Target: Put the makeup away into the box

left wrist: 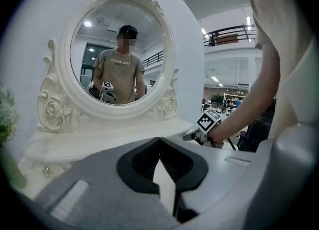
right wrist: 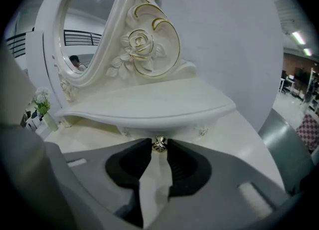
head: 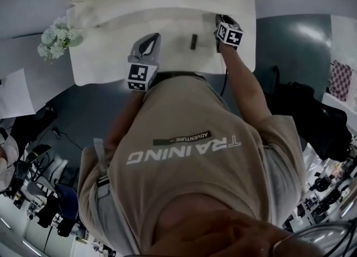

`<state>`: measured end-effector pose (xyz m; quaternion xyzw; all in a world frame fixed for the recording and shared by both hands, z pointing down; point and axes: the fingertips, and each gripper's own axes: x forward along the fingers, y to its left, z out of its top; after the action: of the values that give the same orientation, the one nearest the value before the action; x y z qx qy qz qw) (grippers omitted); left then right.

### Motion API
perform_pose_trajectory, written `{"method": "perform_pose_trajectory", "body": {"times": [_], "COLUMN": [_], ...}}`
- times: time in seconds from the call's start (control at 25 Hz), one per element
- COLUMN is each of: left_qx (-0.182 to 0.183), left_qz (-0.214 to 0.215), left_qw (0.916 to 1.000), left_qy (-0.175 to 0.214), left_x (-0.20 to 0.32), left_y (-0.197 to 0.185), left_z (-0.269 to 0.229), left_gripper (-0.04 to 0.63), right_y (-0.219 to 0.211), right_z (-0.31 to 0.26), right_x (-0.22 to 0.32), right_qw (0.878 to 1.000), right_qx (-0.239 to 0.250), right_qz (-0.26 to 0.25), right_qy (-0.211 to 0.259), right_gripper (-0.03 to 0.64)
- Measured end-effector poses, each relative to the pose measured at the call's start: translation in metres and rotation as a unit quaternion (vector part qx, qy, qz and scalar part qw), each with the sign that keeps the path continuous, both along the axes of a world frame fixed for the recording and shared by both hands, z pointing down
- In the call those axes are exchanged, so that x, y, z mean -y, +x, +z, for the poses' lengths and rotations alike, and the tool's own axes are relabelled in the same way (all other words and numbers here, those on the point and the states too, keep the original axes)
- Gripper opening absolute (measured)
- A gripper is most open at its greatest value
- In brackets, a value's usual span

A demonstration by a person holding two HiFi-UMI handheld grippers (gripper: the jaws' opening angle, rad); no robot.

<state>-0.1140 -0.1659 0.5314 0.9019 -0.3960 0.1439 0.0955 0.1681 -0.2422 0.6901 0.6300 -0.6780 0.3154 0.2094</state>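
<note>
on the glossy white vanity top (head: 106, 55), pale flowers (head: 54, 37) sit upper left; the left gripper (head: 149, 43) hovers closed and empty (ribbed pads tip to tip); a slim dark makeup stick (head: 194, 42) lies upper centre; the right gripper (right wrist: 159, 147) pinches a small round gold-toned knob (right wrist: 159, 144).

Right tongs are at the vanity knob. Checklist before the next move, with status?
1. Right tongs on the knob: ok, the knob sits between the tips.
2. Left tongs free: ok, shut with nothing between them.
3. Makeup located: ok, a dark stick lies on the tabletop between the two tongs.
4. Box located: cannot tell, no box shows in any view.
5. Flowers out of the way: ok, at the tabletop's far left edge, apart from both tongs.
</note>
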Motion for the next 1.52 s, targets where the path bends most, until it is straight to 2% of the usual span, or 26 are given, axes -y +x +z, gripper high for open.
{"method": "perform_pose_trajectory", "body": {"times": [0.16, 0.4, 1.16, 1.28, 1.32, 1.52], "left_qx": [0.003, -0.015, -0.035, -0.034, -0.036, -0.040], "left_qz": [-0.008, -0.025, 0.012, 0.013, 0.014, 0.017], "left_qw": [0.9999, 0.9996, 0.9993, 0.9993, 0.9992, 0.9991], "left_qy": [-0.008, -0.001, -0.001, -0.004, -0.004, -0.002], "left_x": [-0.014, -0.021, -0.013, -0.013, -0.013, -0.010], "left_y": [-0.008, -0.013, -0.006, -0.007, -0.007, -0.007], "left_z": [0.002, -0.005, -0.002, 0.000, 0.000, 0.000], "left_gripper": [0.006, 0.006, 0.006, 0.006, 0.006, 0.006], "right_y": [-0.001, -0.003, -0.015, -0.019, -0.021, -0.027], "right_z": [-0.002, -0.003, -0.001, 0.000, 0.000, 0.000], "right_x": [-0.009, -0.035, -0.078, -0.080, -0.081, -0.107], "right_qw": [1.000, 1.000, 1.000, 1.000, 0.999, 0.998], "right_qx": [0.003, 0.008, 0.014, 0.011, 0.009, 0.003], "right_qz": [-0.004, -0.006, -0.002, -0.023, -0.038, -0.064], "right_qy": [-0.009, -0.015, -0.021, -0.015, -0.012, -0.020], "right_gripper": [0.106, 0.104, 0.104, 0.115, 0.158, 0.163]}}
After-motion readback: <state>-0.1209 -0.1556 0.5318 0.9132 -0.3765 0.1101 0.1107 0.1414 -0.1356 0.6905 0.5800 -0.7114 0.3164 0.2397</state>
